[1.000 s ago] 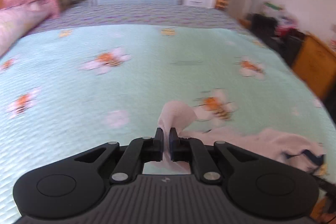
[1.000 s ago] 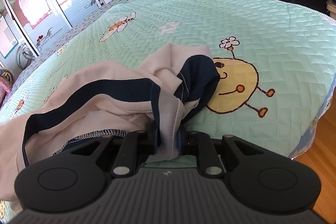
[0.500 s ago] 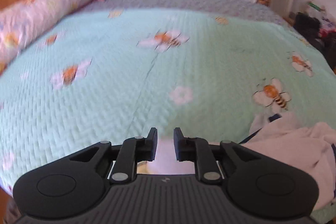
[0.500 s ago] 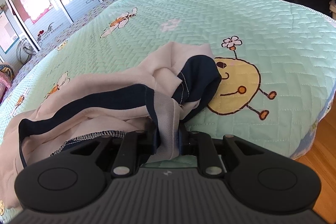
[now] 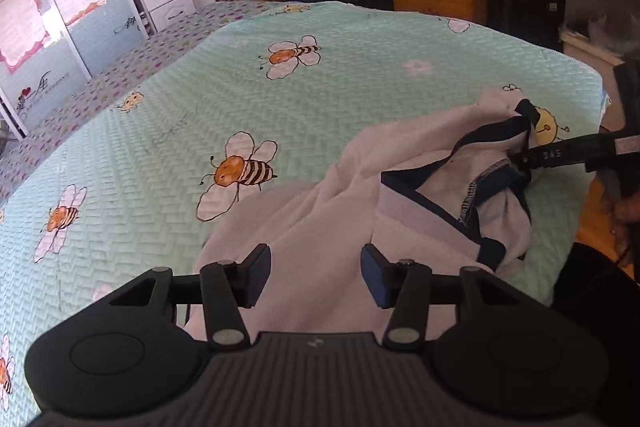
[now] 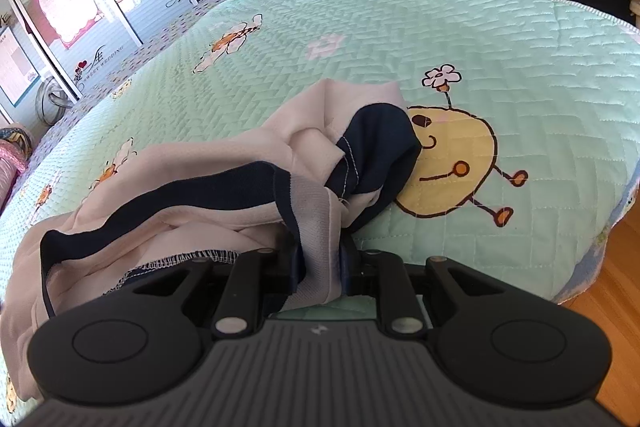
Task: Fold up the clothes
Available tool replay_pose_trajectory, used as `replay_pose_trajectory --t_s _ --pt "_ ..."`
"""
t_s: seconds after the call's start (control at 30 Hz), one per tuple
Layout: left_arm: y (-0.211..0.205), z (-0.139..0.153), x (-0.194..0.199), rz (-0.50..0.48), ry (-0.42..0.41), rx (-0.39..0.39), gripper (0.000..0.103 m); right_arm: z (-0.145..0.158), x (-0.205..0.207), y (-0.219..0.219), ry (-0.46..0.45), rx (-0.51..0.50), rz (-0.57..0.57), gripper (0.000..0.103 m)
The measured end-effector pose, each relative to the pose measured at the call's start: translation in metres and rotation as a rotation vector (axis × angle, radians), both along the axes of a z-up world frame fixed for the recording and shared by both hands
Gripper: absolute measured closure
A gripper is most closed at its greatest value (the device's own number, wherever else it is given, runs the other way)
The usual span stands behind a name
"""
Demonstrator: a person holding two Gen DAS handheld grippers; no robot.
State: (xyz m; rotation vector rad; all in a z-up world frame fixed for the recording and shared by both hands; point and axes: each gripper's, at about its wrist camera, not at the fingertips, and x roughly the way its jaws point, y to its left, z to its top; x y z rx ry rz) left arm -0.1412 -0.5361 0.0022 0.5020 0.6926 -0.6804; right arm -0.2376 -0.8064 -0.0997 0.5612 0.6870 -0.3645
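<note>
Lying crumpled on the green quilt (image 5: 360, 67) near its front corner: a pale pink garment (image 5: 320, 211) with a dark navy band (image 6: 192, 195). In the left wrist view, stretching with its long axis from about 7 o'clock near the left gripper (image 5: 314, 277) up toward 2 o'clock, where the right gripper (image 5: 568, 151) is coming in from 3 o'clock and clamping the bunched navy edge. Left jaws opening, standing spread with a clear gap; pink cloth showing below and beyond that gap, neither finger (image 5: 256, 279) pressing on it, so nothing pinched there. In the right wrist view, right gripper (image 6: 320, 259) pinching a fold of grey-pink cloth and navy trim between fingers (image 6: 348, 263) drawn close together, the fold rising straight up toward 12 o'clock out of the jaws. From that pinch, the navy band trailing off toward 9 o'clock and looping down near the left edge, the pale body of the garment spreading toward 8 o'clock. A dark navy flap (image 6: 380, 143) flopping toward 1 o'clock, its edge overlapping the yellow cartoon figure (image 6: 452, 163) printed on the quilt. Wooden floor (image 6: 608, 307) showing past the quilt's edge at 4 o'clock.
</note>
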Motion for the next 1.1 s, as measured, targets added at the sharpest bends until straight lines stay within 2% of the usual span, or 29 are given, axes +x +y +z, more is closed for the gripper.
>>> replay_pose_trajectory --t_s 0.23,0.3,0.37,0.4,0.43,0.47,0.53,0.6,0.7,0.83,0.97,1.1 --pt "-0.019 -0.022 0.034 -0.001 0.015 0.079 0.050 -0.001 0.000 0.002 -0.002 -0.004 -0.005 0.081" --pt "-0.020 -0.023 0.031 -0.035 0.042 0.046 0.052 -0.001 -0.001 0.001 -0.005 -0.003 -0.003 0.081" --pt "-0.020 -0.022 0.024 -0.074 0.063 0.010 0.061 -0.001 -0.002 0.001 -0.007 -0.002 0.000 0.081" --pt "-0.021 -0.023 0.019 -0.088 0.059 0.007 0.077 -0.001 -0.002 0.000 -0.008 -0.002 0.001 0.081" --pt "-0.021 -0.025 0.015 -0.090 0.048 0.017 0.099 -0.002 -0.002 0.000 -0.008 -0.002 0.001 0.081" --pt "-0.020 -0.026 0.013 -0.085 0.041 0.021 0.101 -0.002 -0.002 0.001 -0.007 -0.004 0.001 0.081" --pt "-0.015 -0.026 0.013 -0.062 0.040 -0.003 0.102 -0.001 -0.002 0.001 -0.005 -0.009 0.000 0.081" --pt "-0.006 -0.019 0.016 -0.015 0.048 -0.062 0.102 -0.001 -0.002 0.001 -0.005 -0.009 0.000 0.081" --pt "0.005 -0.004 0.024 0.048 0.018 -0.122 0.102 0.000 -0.003 -0.002 -0.009 0.011 0.002 0.080" --pt "0.013 0.015 0.034 0.087 -0.027 -0.148 0.102 0.005 0.001 -0.005 0.010 0.039 -0.005 0.078" --pt "0.016 0.030 0.043 0.109 -0.074 -0.148 0.102 0.015 0.007 -0.002 0.026 0.066 0.018 0.067" --pt "0.027 0.043 0.050 0.155 -0.110 -0.168 0.102 0.032 0.011 0.010 -0.026 0.059 0.092 0.065"
